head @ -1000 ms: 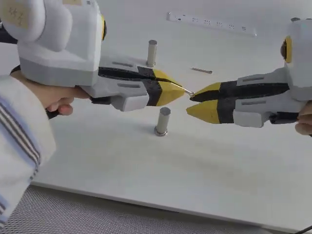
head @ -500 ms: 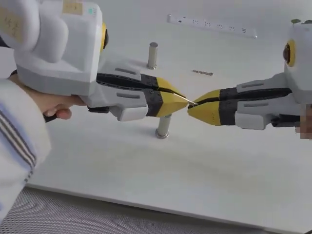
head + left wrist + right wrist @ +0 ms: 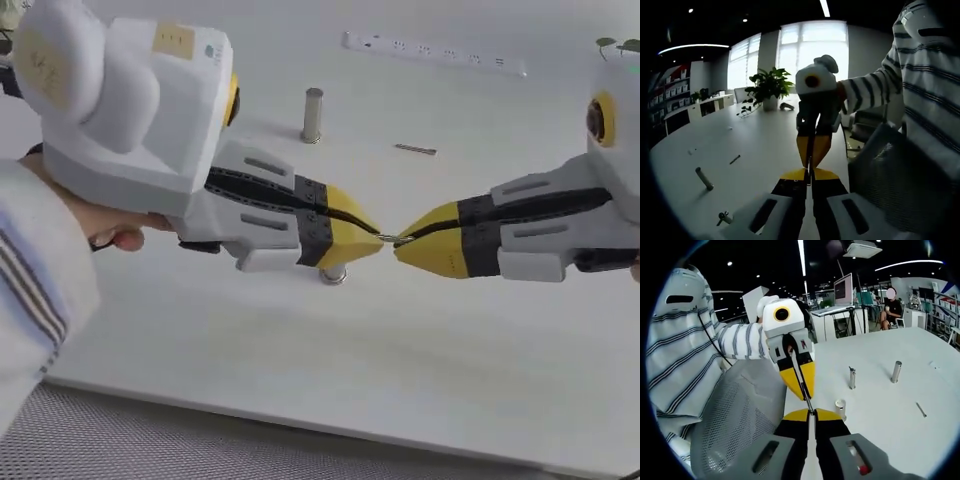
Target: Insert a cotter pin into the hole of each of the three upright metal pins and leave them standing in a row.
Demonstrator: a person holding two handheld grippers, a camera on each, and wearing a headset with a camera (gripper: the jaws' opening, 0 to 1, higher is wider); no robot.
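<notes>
Mid-air handover | cotter pin (image 3: 388, 239) bridges the tips above the worktop (image 3: 300, 350) — left tongs (image 3: 376, 236) and right tongs (image 3: 399, 241) both clenched on it | ease one side off only once the other grips firmly — then align with the nearest metal pin (image 3: 333, 273), its hole probably too small to see.

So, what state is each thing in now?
held cotter pin: in the air, between both tips.
left hand-held gripper: shut on it.
right hand-held gripper: shut on its other end.
far metal pin: upright.
near metal pin: upright, partly hidden.
loose cotter pin: lying flat.
</notes>
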